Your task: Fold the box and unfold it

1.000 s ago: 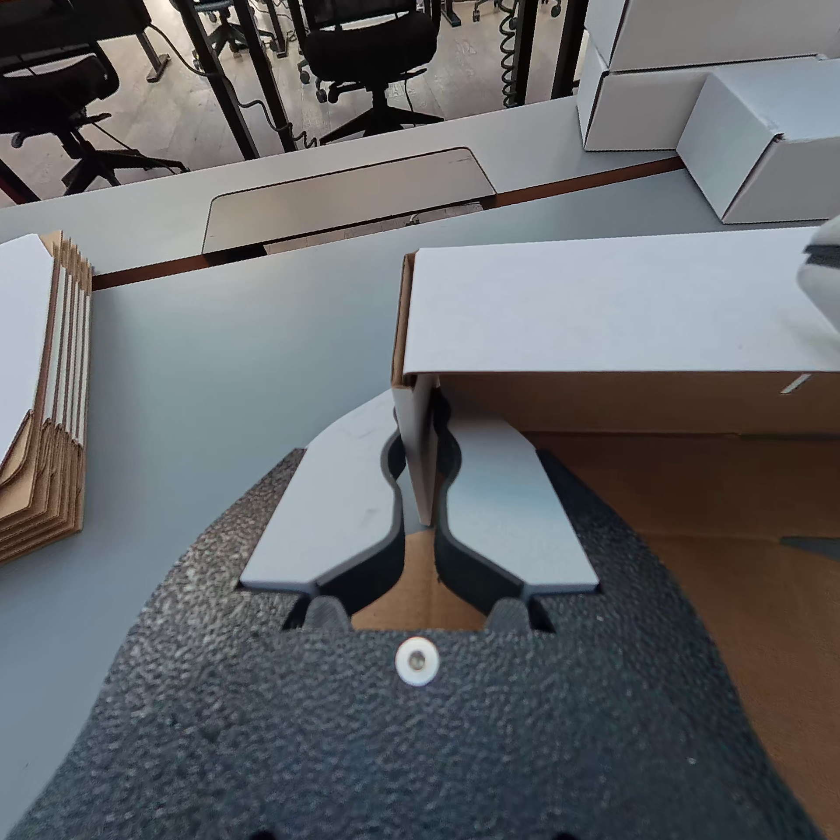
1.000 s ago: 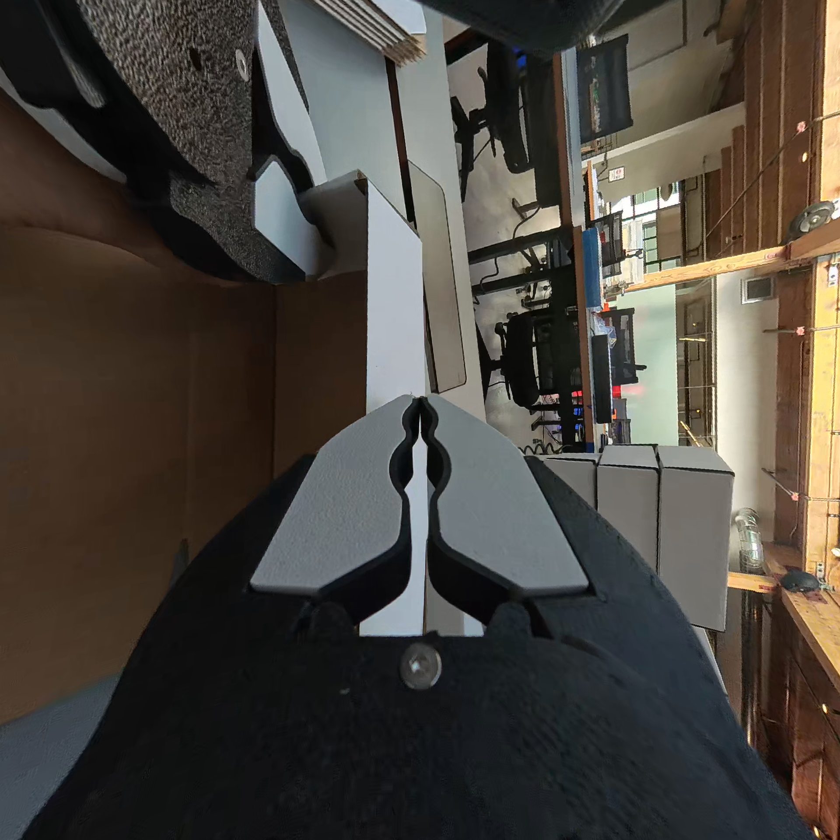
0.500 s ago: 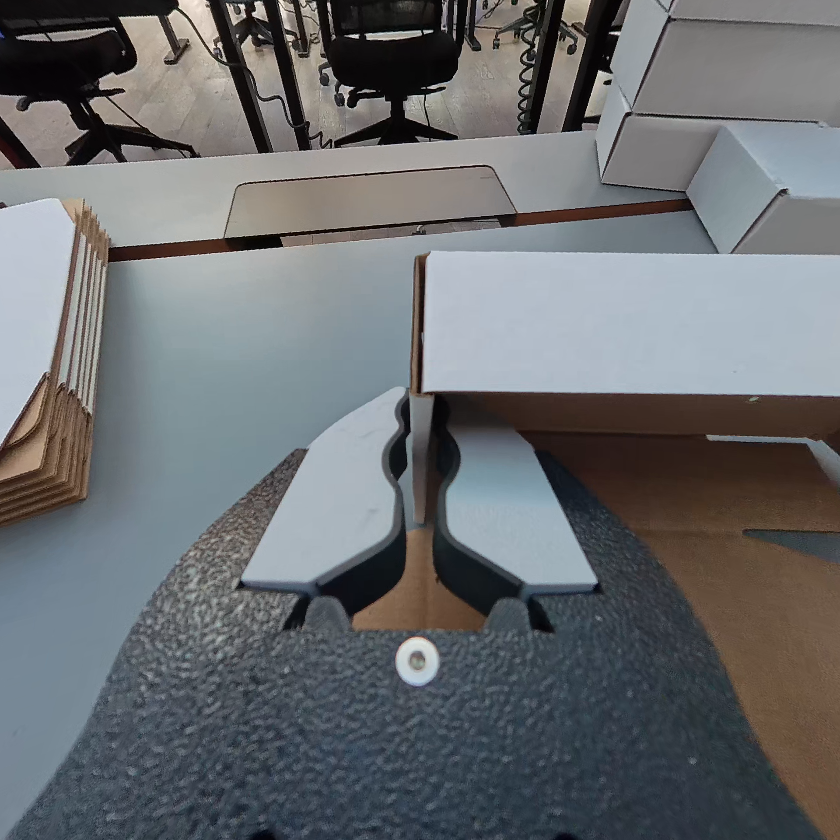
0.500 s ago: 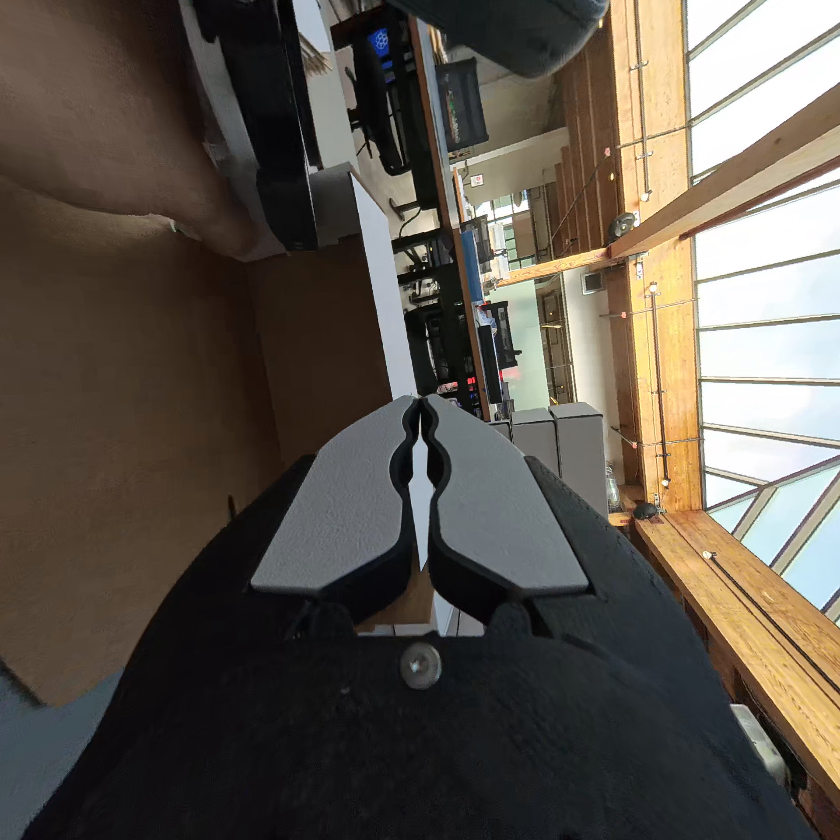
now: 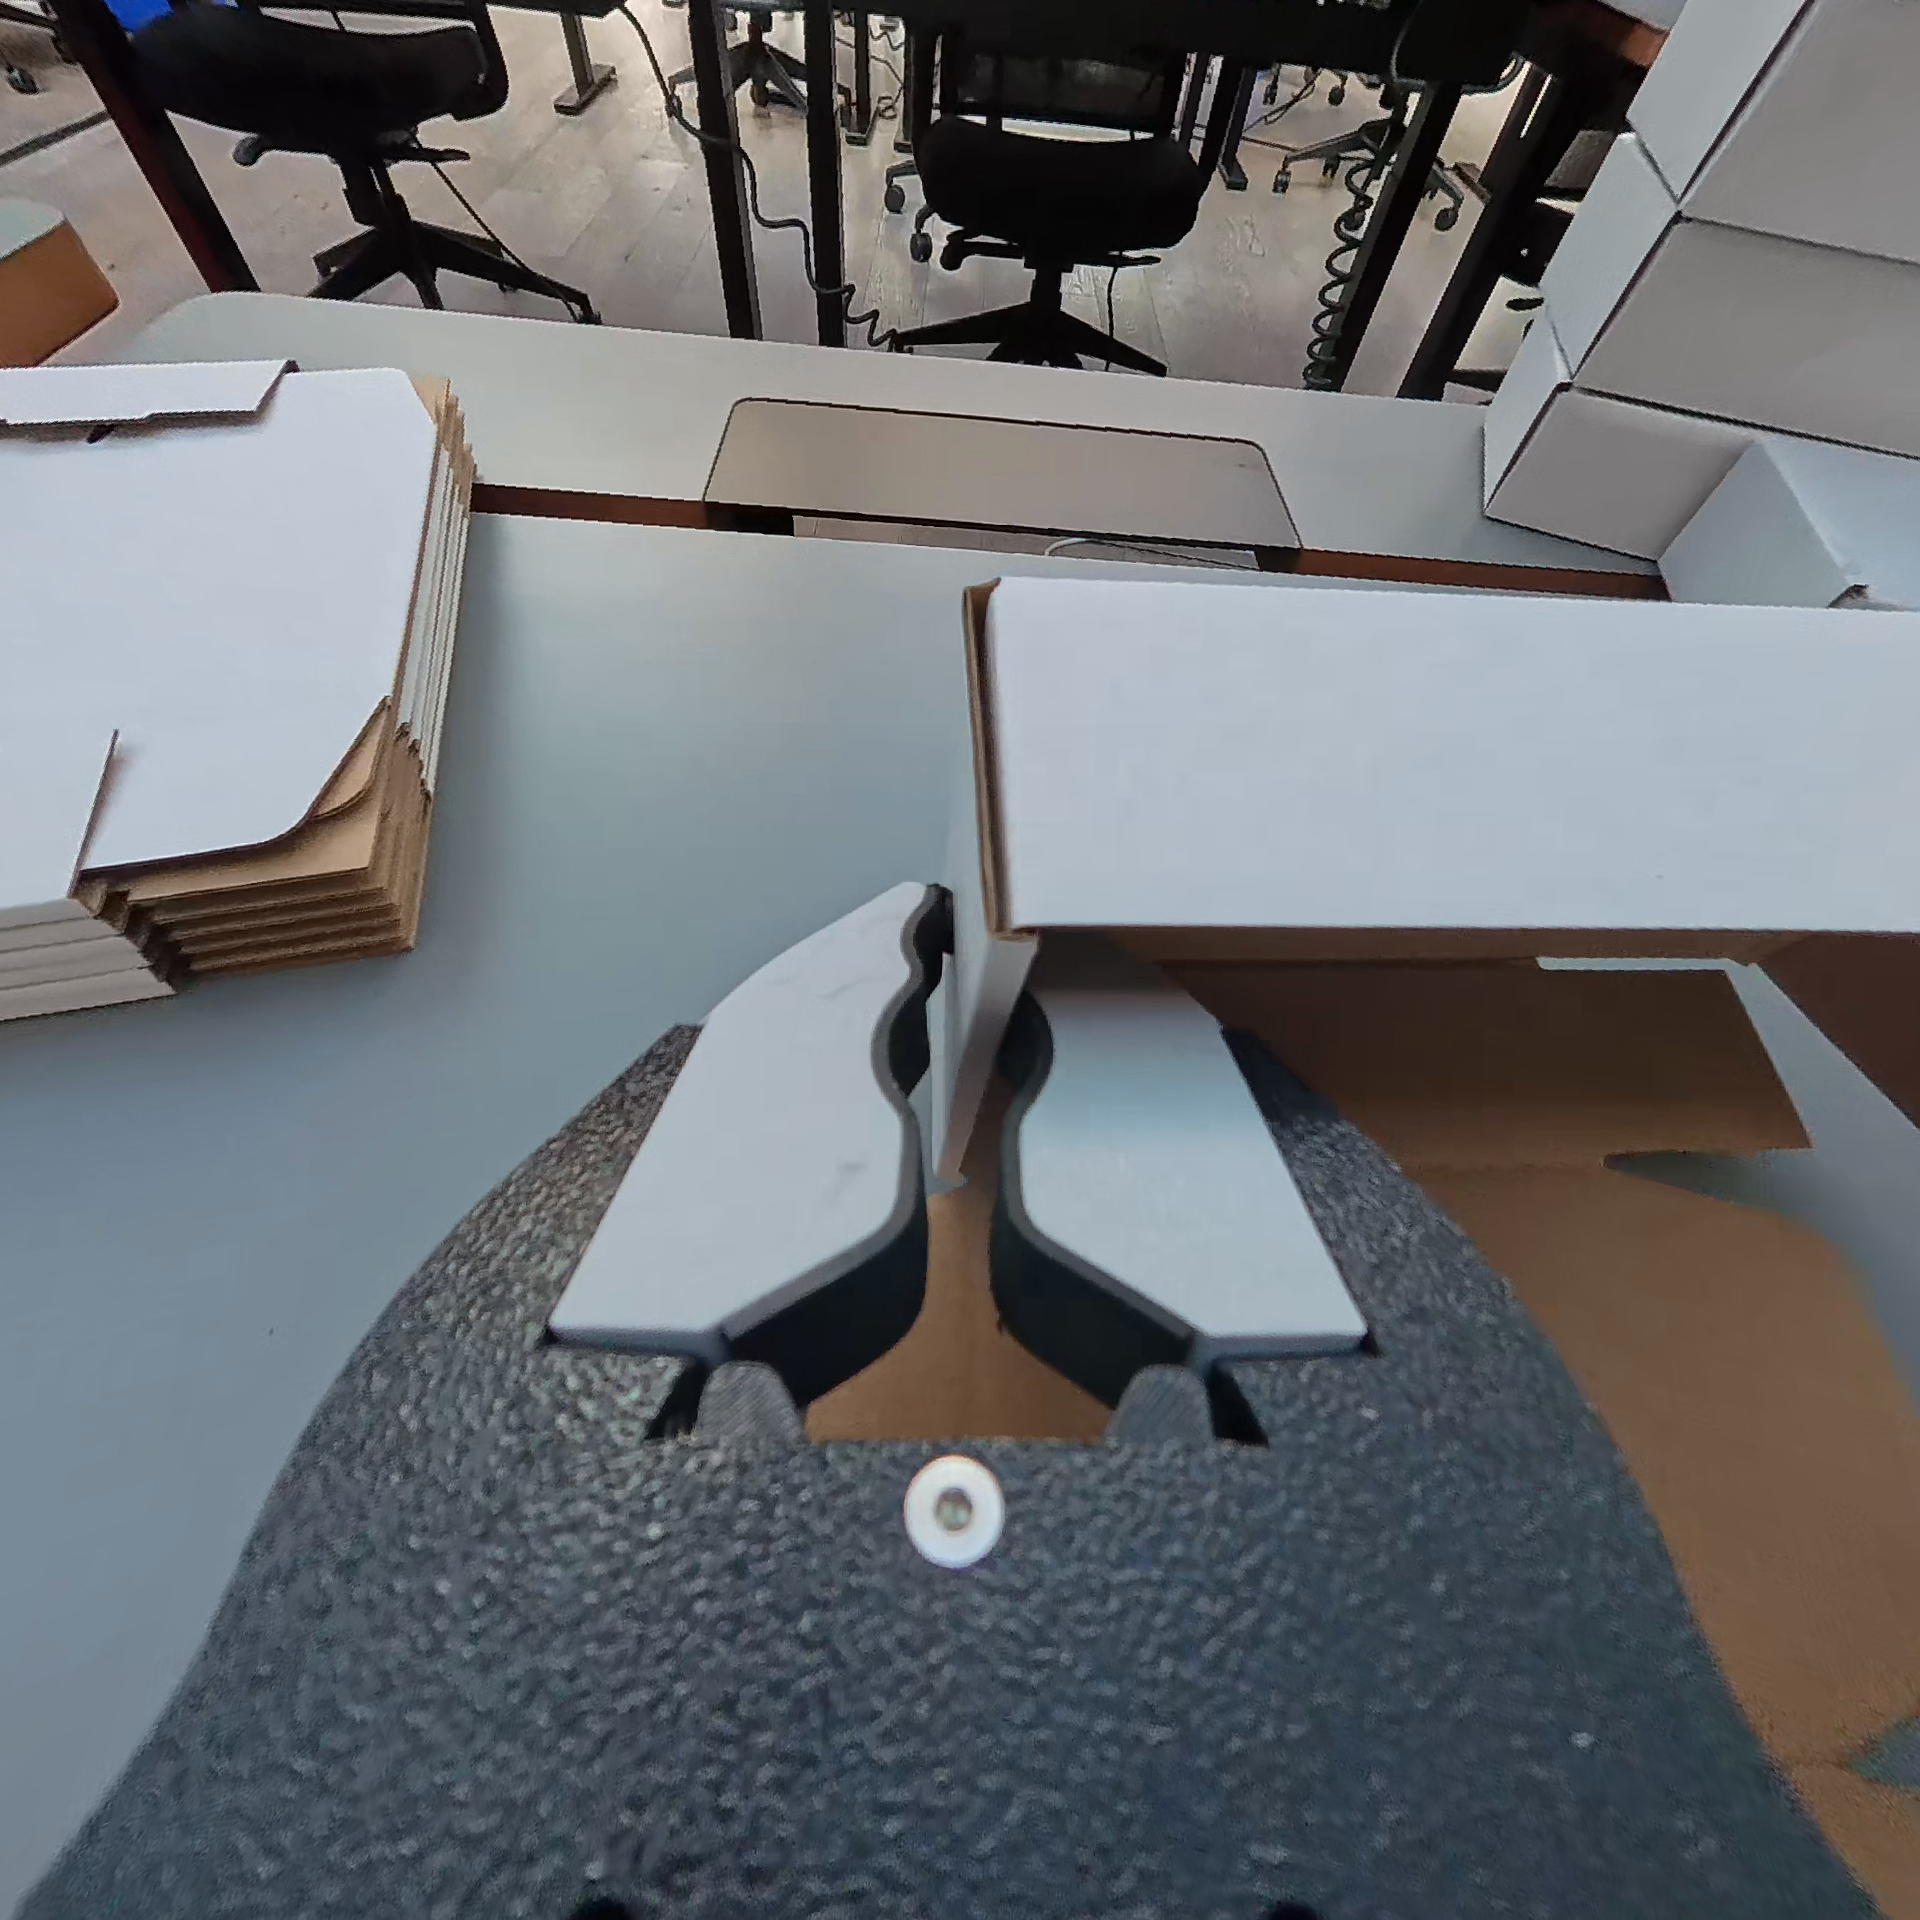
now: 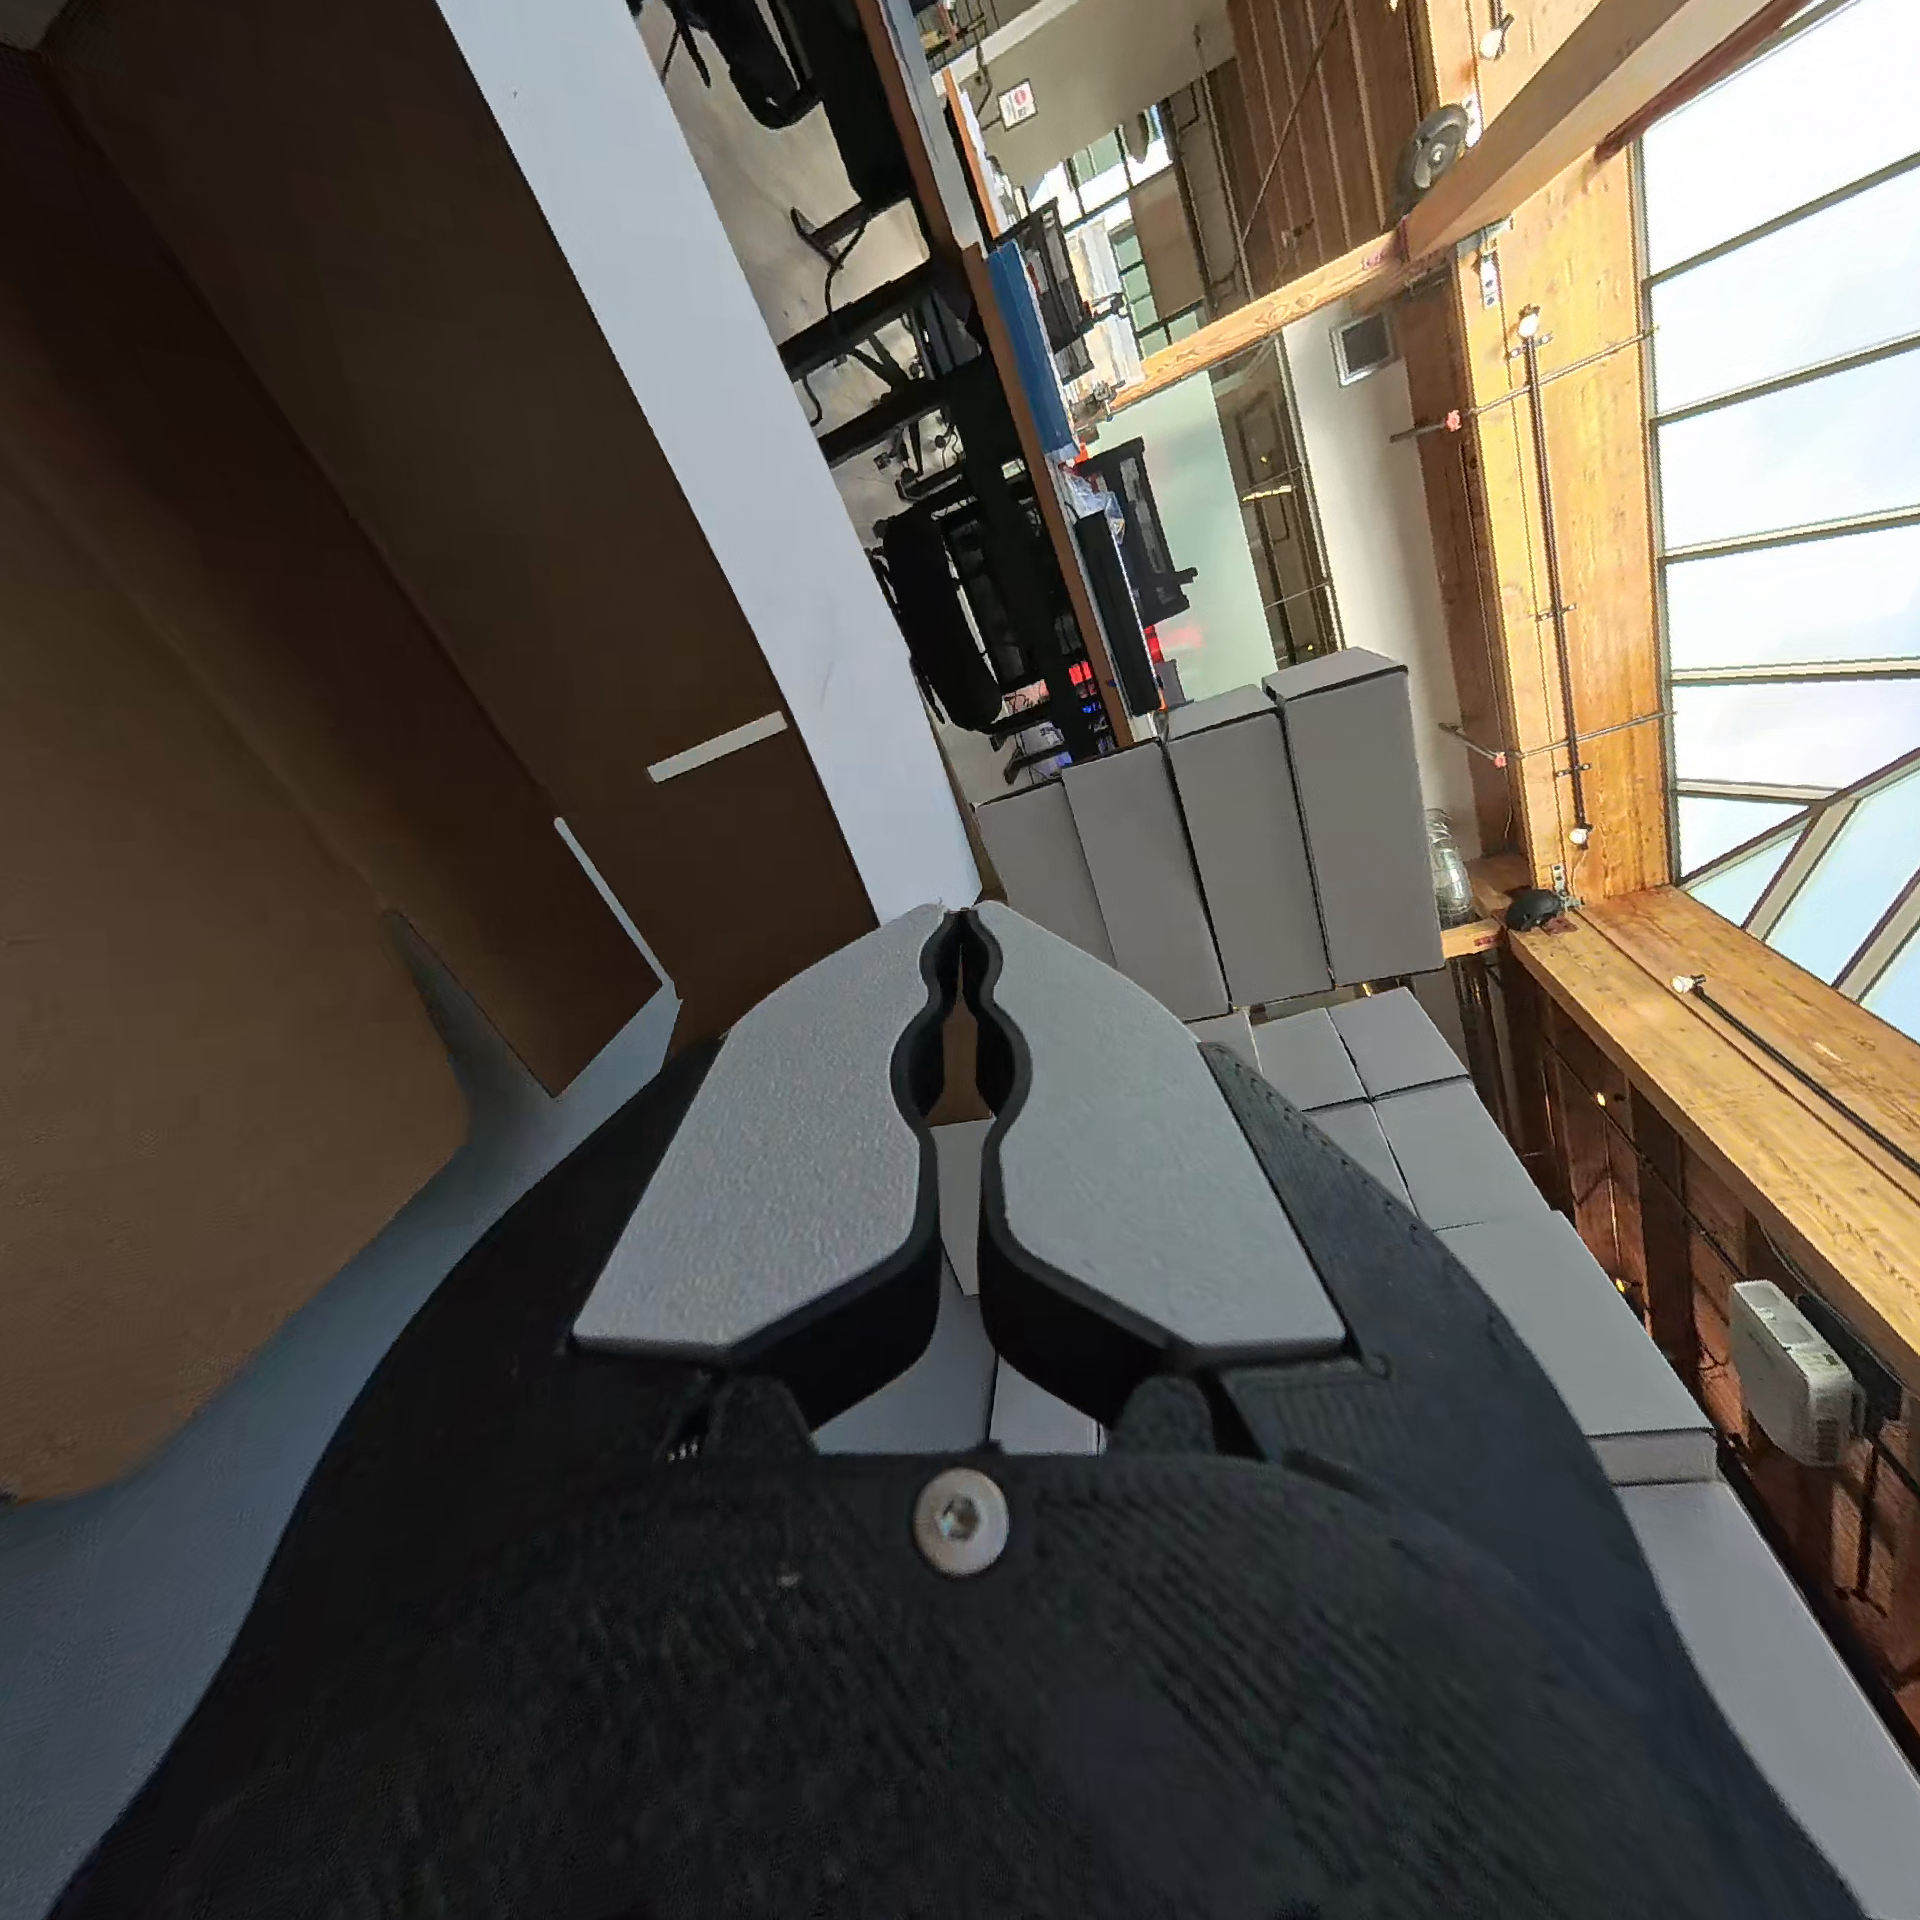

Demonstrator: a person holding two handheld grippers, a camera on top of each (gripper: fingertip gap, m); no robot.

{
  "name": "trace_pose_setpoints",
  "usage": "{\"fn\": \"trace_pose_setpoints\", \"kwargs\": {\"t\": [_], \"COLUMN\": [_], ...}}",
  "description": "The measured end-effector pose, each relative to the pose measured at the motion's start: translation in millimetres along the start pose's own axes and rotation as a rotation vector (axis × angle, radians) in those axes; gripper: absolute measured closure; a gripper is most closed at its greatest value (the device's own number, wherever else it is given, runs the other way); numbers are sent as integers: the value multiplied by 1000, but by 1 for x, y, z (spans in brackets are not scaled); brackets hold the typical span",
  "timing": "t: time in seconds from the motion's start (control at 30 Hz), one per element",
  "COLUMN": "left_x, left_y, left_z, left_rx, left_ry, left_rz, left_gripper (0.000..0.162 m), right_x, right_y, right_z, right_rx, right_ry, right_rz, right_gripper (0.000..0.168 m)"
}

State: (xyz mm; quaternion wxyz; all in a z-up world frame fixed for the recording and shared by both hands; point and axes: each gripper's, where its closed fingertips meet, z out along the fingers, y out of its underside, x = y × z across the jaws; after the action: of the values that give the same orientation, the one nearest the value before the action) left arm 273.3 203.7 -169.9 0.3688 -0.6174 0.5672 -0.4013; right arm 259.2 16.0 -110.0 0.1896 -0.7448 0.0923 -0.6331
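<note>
The left tool [image 5: 961,1049] pinches an upright white side flap of the box [image 5: 1455,758] between its nearly closed fingers, the flap standing right at its tips and the brown inner floor of the box spreading out to its right and beneath it. The right tool [image 6: 964,935] is pressed fully together with only a thin sliver between its fingers; whether it grips any cardboard cannot be told, though the brown panel of the box lies just to its left. I judge the risk lies in the thin flap: pulled askew, it could crease off its score line or slip free, letting the half-raised long wall ahead of the left tool drop back. The box holds nothing. Farther left of the left tool, a stack of flat blanks [image 5: 239,665] rests on the grey surface [image 5: 665,727]; far right, finished white boxes [image 5: 1704,343] stand piled, closed, contents hidden.
</note>
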Motion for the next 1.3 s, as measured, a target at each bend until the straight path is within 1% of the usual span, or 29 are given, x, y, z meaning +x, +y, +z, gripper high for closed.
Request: {"fn": "trace_pose_setpoints", "kwargs": {"t": [0.07,0.23,0.43,0.5,0.67,0.73,0.77,0.87,1.0,1.03,1.1,1.13,1.2,1.23,1.3], "left_x": [-4,-12,-10,-10,-7,-4,-4,-6,-7,-7,-8,-8,-11,-12,-9], "left_y": [-4,-11,-19,-23,-30,-33,-34,-36,-36,-35,-34,-32,-29,-29,-27], "left_z": [-7,-22,-40,-47,-60,-65,-67,-71,-75,-75,-75,-75,-74,-74,-74], "left_rx": [4,18,69,100,158,185,193,206,206,204,198,187,169,168,157], "left_ry": [2,-7,-20,-31,-49,-47,-57,-90,-140,-153,-168,-153,-129,-131,-112], "left_rz": [-33,-49,-2,31,151,181,205,267,315,336,343,305,251,257,254], "left_gripper": [154,154,155,155,155,154,154,154,154,154,154,154,154,155,155], "right_x": [-11,-22,-19,-15,-1,5,6,1,-3,-6,-11,-12,-13,-13,-7], "right_y": [-3,-19,-47,-51,-59,-60,-60,-57,-56,-53,-47,-47,-49,-50,-48], "right_z": [1,-4,-15,-19,-26,-28,-27,-27,-25,-23,-21,-20,-21,-22,-19], "right_rx": [-15,11,169,218,355,375,367,331,292,258,198,202,223,242,243], "right_ry": [-35,-37,-106,-162,-412,-469,-487,-512,-514,-506,-433,-386,-356,-349,-278], "right_rz": [33,78,286,431,928,1051,1072,1001,1019,972,737,654,615,614,590], "right_gripper": [168,168,168,168,168,168,168,168,168,168,168,168,168,168,168]}}
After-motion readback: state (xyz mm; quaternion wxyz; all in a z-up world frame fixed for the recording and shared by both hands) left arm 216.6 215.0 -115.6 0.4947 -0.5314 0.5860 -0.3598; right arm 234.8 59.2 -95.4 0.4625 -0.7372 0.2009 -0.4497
